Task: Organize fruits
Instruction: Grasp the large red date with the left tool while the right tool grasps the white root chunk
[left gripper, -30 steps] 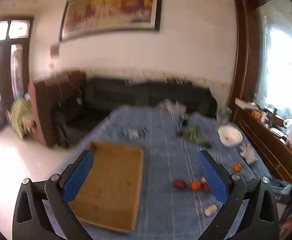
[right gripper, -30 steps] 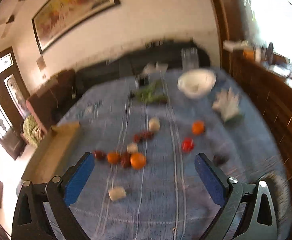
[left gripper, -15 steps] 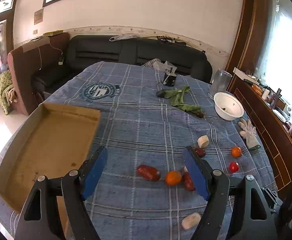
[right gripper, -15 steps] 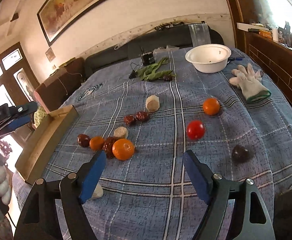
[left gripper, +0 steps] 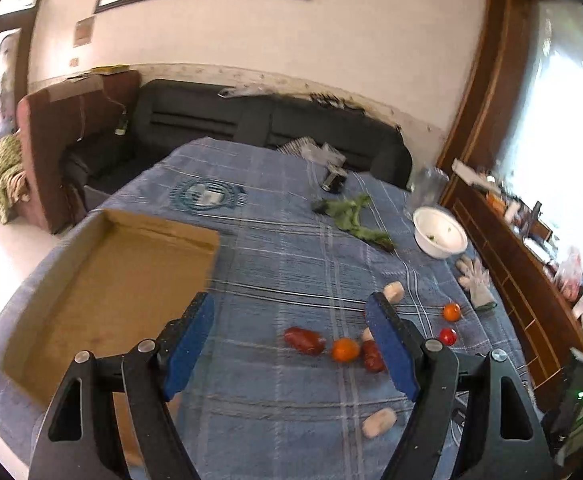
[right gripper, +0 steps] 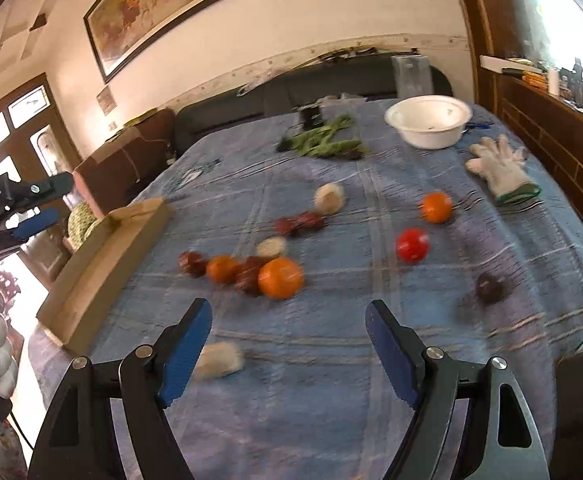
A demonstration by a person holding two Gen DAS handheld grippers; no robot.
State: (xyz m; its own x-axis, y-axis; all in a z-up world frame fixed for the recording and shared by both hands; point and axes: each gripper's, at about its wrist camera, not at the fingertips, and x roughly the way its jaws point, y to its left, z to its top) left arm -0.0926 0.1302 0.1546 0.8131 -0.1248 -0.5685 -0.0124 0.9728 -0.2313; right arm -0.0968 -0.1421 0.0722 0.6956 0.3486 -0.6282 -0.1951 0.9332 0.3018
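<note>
Each claw (left gripper: 289, 344) (right gripper: 288, 346) has black arms, silver screws, blue pads, seemingly ridged.

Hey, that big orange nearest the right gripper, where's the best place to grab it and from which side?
Probably across the widest middle of the big orange, coming down from above. It is round, so pads hold best at its sides. A dark red fruit touches its left, so put one pad near, one far.

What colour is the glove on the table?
The glove is white with a green edge at the cuff. It shows best in the right wrist view.
</note>
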